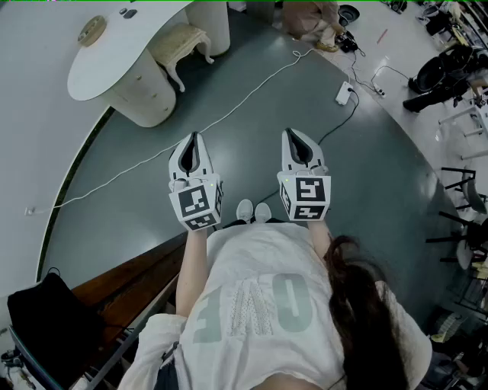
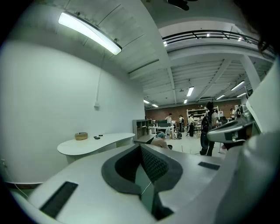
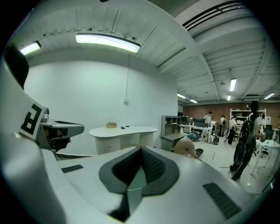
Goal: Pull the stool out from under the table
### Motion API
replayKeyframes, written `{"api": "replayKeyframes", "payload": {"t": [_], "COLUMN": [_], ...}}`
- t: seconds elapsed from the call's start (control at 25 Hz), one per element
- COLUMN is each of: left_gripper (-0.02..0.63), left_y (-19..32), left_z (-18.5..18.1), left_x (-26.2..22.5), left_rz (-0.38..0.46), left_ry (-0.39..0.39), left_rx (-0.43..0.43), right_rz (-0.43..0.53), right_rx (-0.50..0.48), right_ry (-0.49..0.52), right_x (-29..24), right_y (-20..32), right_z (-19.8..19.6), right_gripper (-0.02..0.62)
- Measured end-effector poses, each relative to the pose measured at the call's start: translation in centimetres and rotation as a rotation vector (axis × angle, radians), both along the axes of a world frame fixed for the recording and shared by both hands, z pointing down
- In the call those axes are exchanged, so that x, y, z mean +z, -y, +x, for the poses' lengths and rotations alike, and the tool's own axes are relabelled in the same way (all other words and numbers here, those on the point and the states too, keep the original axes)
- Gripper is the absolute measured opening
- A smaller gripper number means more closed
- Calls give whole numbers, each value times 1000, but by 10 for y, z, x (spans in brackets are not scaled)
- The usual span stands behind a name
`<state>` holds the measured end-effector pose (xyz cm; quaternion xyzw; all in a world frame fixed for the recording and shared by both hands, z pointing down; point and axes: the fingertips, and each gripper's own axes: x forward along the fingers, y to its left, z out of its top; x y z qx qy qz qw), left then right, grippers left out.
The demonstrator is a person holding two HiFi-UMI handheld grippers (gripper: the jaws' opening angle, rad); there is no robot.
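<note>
1. The dark grey-green floor fills most of the head view, curving along a white wall on the left.
2. The white curved desk stands well ahead and left of the person, against that wall. It shows again in the right gripper view.
3. A crouched person is working low on the floor at the far edge, right of the desk.
4. A black bag sits at the near left beside a brown wooden surface.
5. The stool, cream with curved legs, is tucked partly under the desk's right end. Its seat and front legs stick out towards the open floor.
6. The left hand-held gripper and right hand-held gripper are held side by side in front of the person's chest, well apart from the stool. Both have their jaws pressed together with nothing between them (each gripper's own view shows the pads meeting).
7. A white cable runs slantwise across the floor, between the hand-held grippers and the stool.
8. A white power strip lies at the cable's right end, with a dark lead trailing from it.
9. A shallow bowl sits on the desk top, with small dark items near it.
</note>
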<state>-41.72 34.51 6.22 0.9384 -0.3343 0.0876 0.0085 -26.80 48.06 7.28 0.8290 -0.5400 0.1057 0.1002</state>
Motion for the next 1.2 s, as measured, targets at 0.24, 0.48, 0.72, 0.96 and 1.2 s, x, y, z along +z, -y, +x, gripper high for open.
{"api": "replayKeyframes", "payload": {"t": [0.24, 0.48, 0.72, 0.96, 1.2], "left_gripper": [26, 26, 26, 26, 26], "left_y": [4, 9, 4, -4, -2], "left_z": [-10, -17, -9, -1, 12], "left_x": [-2, 2, 8, 10, 13], "left_rz": [-6, -19, -13, -1, 6], "left_ry": [-13, -10, 8, 19, 44], "left_rx": [-34, -76, -93, -130, -127], "right_rz": [14, 15, 68, 45, 56], "right_rx": [-24, -44, -53, -100, -87], "right_ry": [-6, 12, 157, 163, 202], "right_x": [-8, -5, 8, 22, 30], "right_y": [6, 9, 6, 1, -5], "right_z": [-3, -2, 12, 20, 31], "right_gripper": [29, 29, 29, 30, 30]}}
